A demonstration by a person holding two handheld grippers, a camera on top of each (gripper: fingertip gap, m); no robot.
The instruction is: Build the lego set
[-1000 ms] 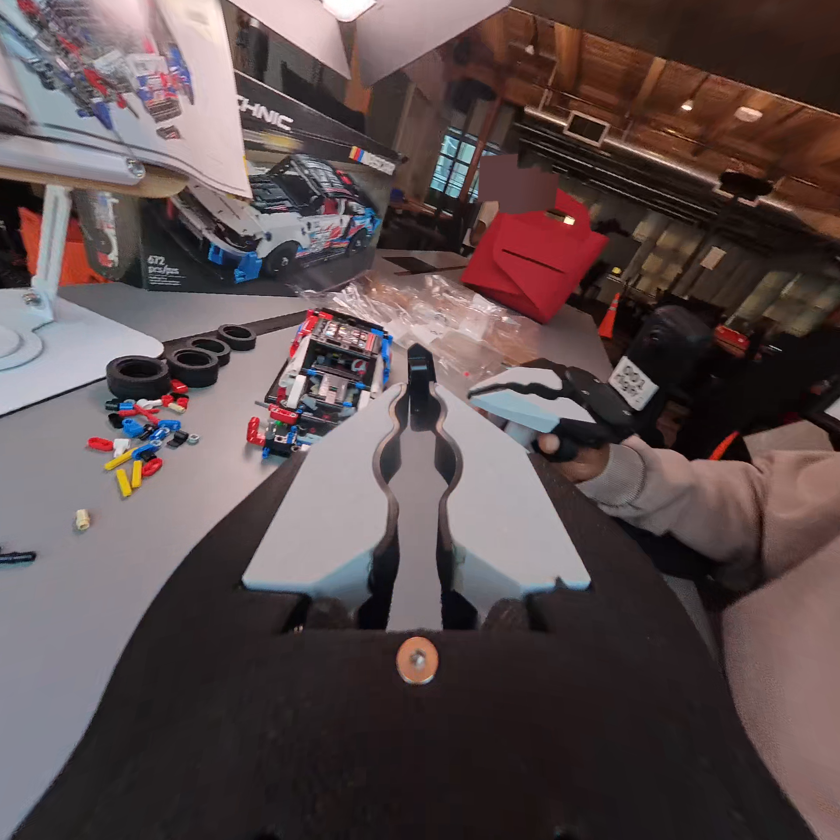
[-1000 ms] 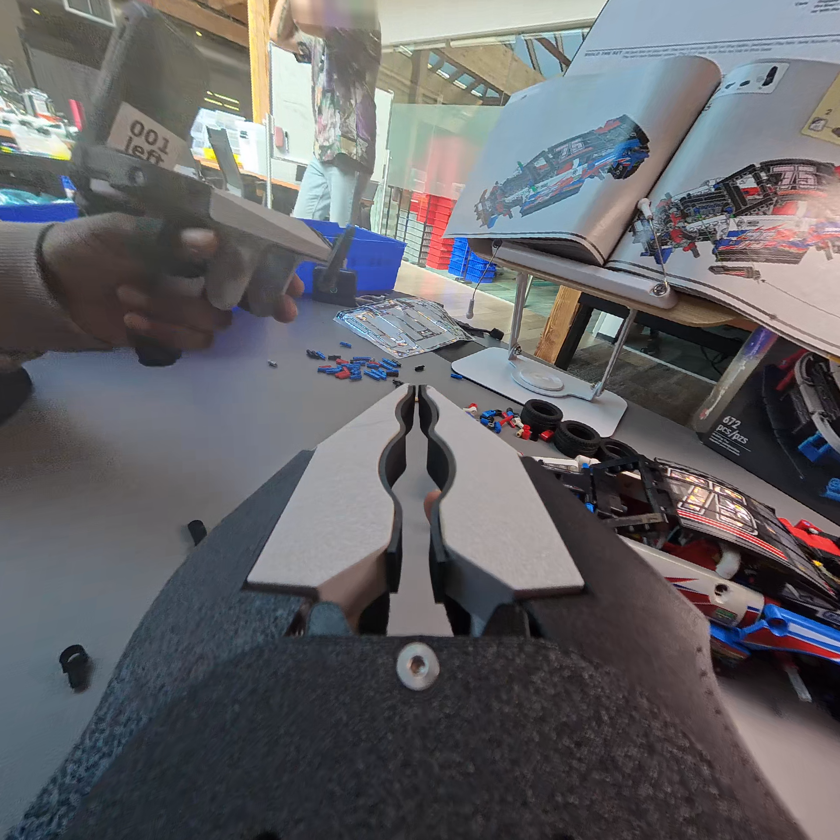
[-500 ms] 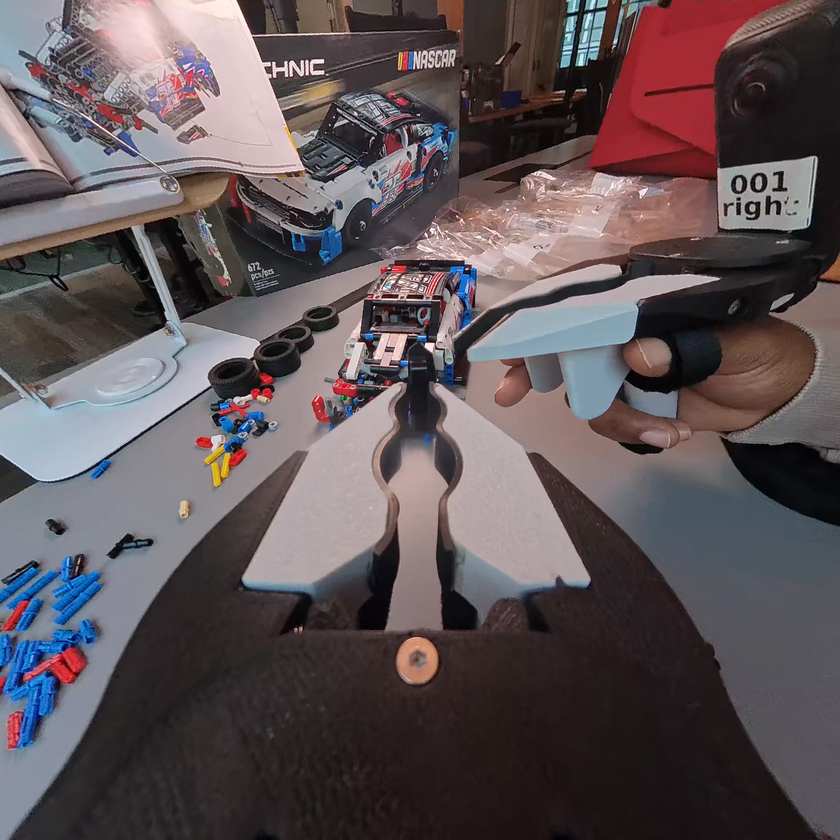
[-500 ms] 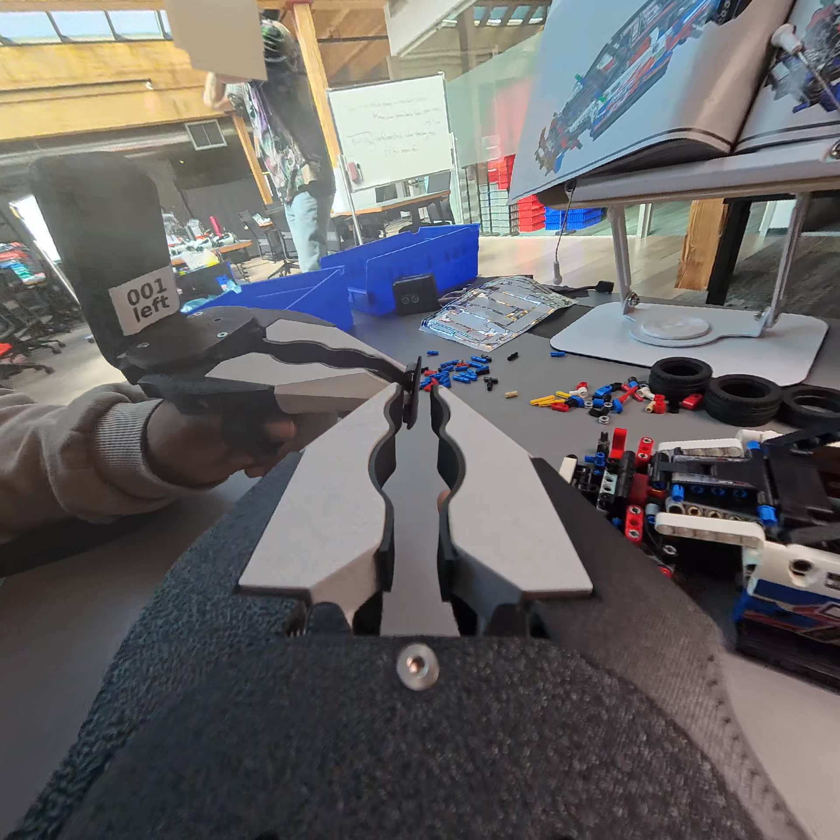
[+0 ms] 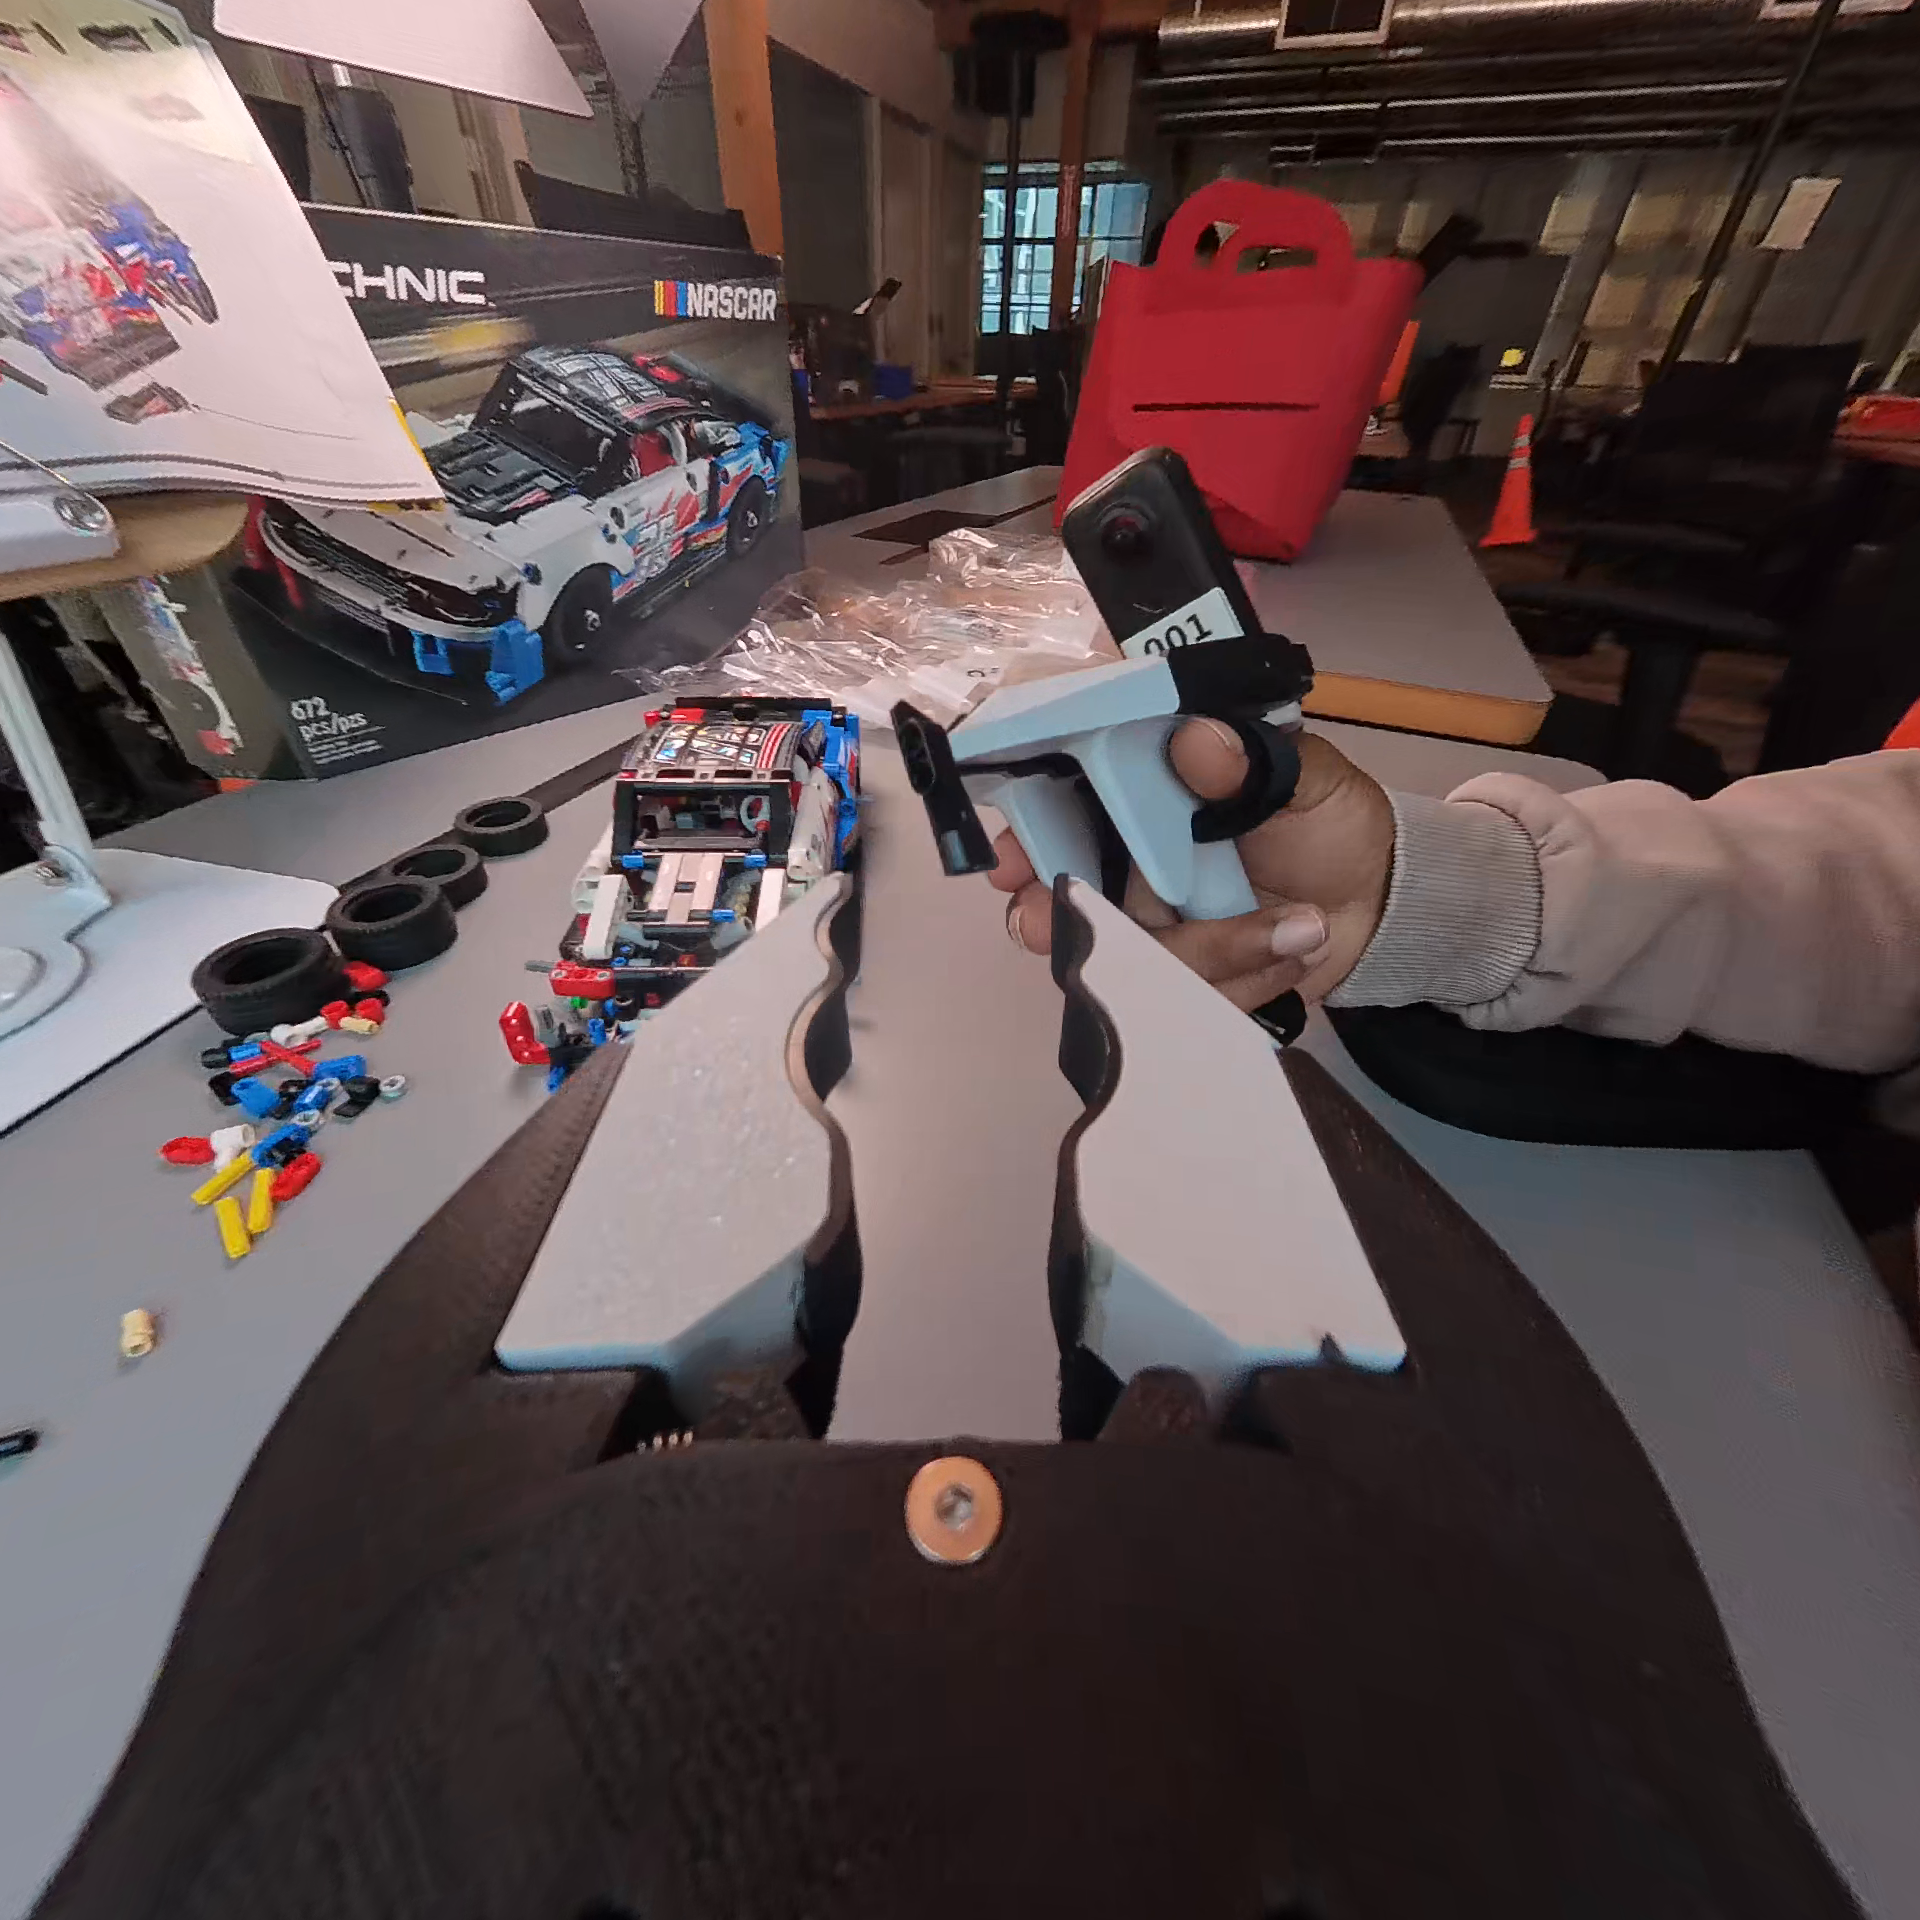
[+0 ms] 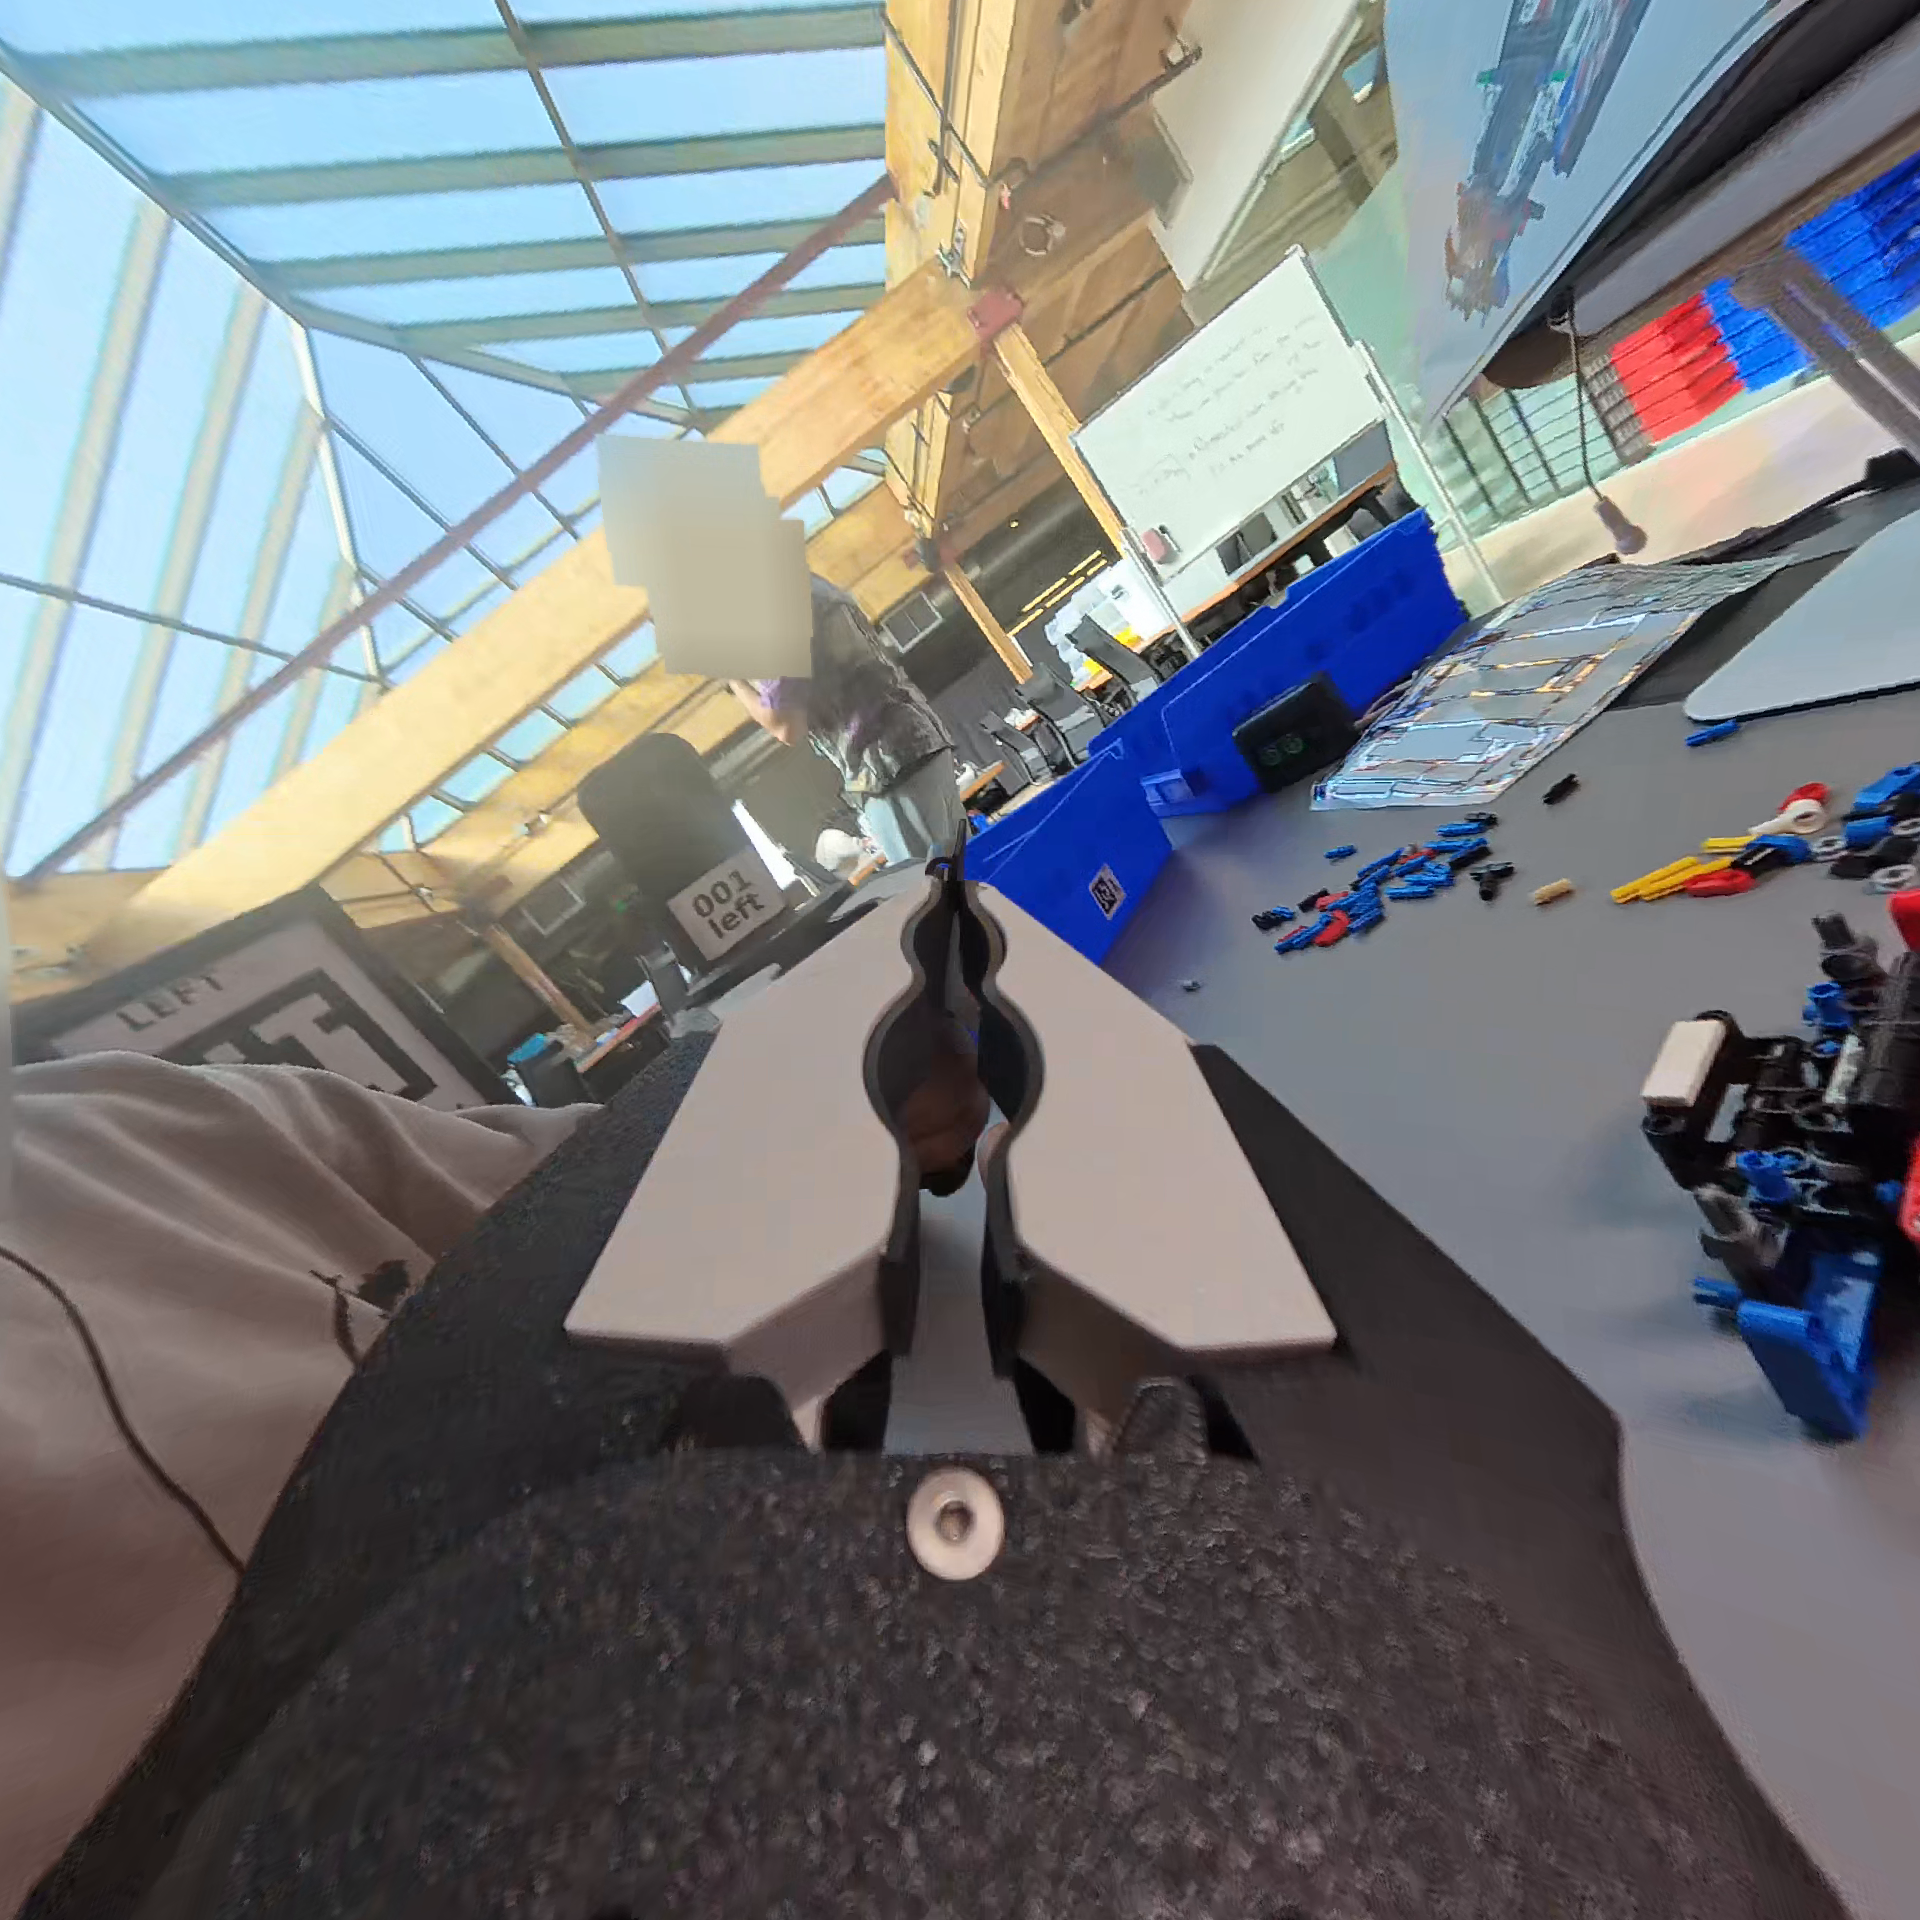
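My left gripper (image 5: 954, 894) is open and empty above the grey table (image 5: 416, 1299). In the left wrist view, my right gripper (image 5: 961, 743) is just beyond its tips and is shut on a black lego piece (image 5: 940, 790) that hangs down from its fingertips. In the right wrist view, the right gripper (image 6: 951, 894) is shut, with the thin black piece (image 6: 953, 847) sticking out past its tips. The partly built lego car (image 5: 717, 831) stands on the table ahead of the left gripper; it also shows at the right edge of the right wrist view (image 6: 1808, 1143).
Three black tyres (image 5: 395, 920) and loose small pieces (image 5: 270, 1101) lie left of the car. The set's box (image 5: 540, 488), an instruction book on a stand (image 5: 156, 291), plastic bags (image 5: 914, 623) and a red bag (image 5: 1236, 374) stand behind. Blue bins (image 6: 1226, 748) and a sticker sheet (image 6: 1507, 686) are farther off. My left and right fingertips are right by each other. Both grippers' tips are roughly 20 cm from the partly built lego car (image 5: 717, 831).
The left gripper held the black piece; the right gripper came in and shut on it. The left gripper has now opened and let go, so the piece has passed to the right gripper.
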